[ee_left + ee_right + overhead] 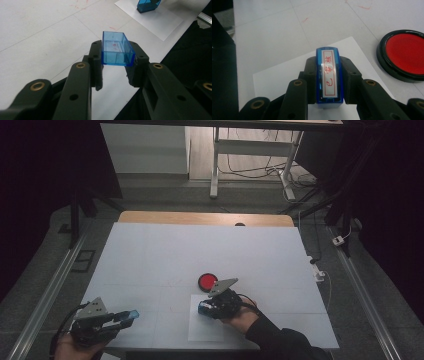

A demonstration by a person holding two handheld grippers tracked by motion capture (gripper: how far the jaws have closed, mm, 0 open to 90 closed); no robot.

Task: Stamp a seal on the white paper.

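Observation:
My left gripper (115, 56) (131, 315) is shut on a clear blue stamp cap (116, 48) (133, 314), held above the table's front left corner. My right gripper (328, 75) (202, 308) is shut on a blue stamp (329, 76) (205, 307) with a white label printed in red characters. It holds the stamp over a white sheet of paper (207, 322) (287, 72) (157, 20) near the front middle. A round red ink pad (207, 281) (405, 55) in a black rim lies just beyond the paper. The stamp (147, 5) also appears far off in the left gripper view.
The white table top (200, 250) stretches wide beyond the ink pad, with a wooden strip (205, 218) along its far edge. Faint red smudges (363, 7) mark the surface. Metal rails (50, 290) run along both sides of the table, and desk legs and cables (260, 170) stand beyond.

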